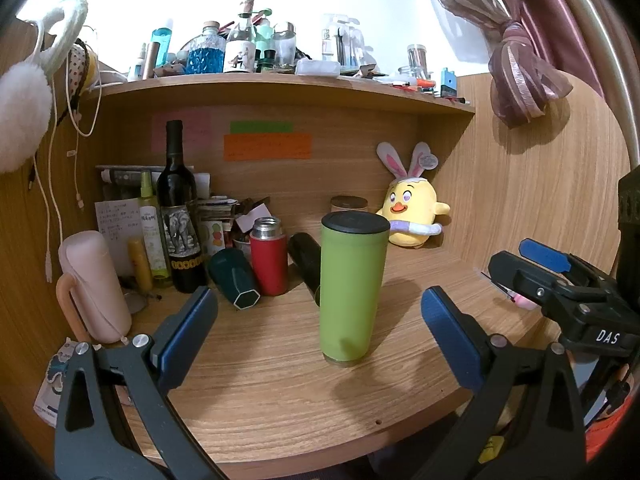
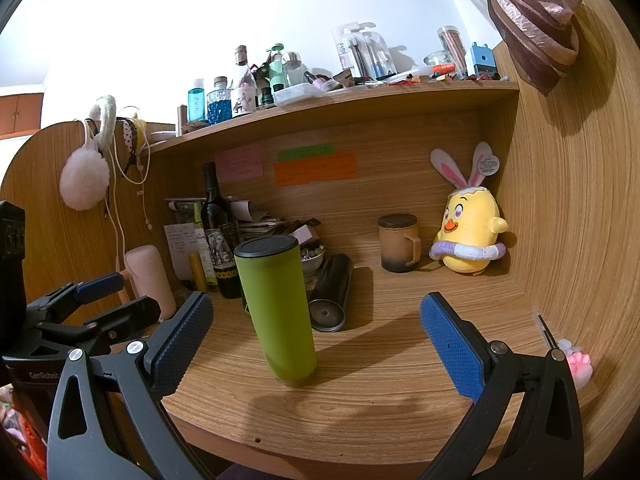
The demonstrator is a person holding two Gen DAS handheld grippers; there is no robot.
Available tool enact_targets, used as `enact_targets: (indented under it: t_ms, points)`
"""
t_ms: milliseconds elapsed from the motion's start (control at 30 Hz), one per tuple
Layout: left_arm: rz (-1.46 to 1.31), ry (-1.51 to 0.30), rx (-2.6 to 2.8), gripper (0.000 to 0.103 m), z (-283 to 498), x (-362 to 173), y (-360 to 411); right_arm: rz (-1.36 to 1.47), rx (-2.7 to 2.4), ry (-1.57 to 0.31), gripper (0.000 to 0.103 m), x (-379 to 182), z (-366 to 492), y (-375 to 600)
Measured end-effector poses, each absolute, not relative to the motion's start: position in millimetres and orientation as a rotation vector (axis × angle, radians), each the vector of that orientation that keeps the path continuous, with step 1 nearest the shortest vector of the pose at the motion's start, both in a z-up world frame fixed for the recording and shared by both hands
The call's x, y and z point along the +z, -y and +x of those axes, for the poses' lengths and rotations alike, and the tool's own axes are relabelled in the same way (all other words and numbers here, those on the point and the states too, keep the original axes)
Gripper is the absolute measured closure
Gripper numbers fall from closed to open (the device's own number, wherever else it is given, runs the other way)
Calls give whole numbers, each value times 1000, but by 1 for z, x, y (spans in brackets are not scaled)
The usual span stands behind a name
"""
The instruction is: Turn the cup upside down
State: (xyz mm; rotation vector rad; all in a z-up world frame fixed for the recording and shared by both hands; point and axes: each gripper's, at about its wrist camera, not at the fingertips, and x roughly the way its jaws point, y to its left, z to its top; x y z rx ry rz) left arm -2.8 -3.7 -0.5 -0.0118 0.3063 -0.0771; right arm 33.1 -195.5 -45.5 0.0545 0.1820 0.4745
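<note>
Left wrist view: my left gripper [image 1: 320, 320] is spread wide, grasping nothing. One green cup [image 1: 352, 288] stands at frame centre on the desk [image 1: 280, 392], black end up, bare wood around its base. Three flasks cluster behind it.

Right wrist view: my right gripper [image 2: 316, 332] is likewise released. The cup [image 2: 278, 312] sits centre-left, near the desk's front edge; one mug [image 2: 398, 242] and one plush chick [image 2: 470, 236] stand upper right.

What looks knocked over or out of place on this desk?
Two containers lie on their sides behind the upright green cup: a black tumbler with its open mouth facing forward, and a dark teal cup beside the red flask. Nothing looks spilled.
</note>
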Motion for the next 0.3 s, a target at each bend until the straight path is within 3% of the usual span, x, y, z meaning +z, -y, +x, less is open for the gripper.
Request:
enact_targets:
  t_ms: [300]
  points:
    - [-13, -315, -81, 0, -1, -1, 2, 54, 472, -187, 0, -49, 32, 197]
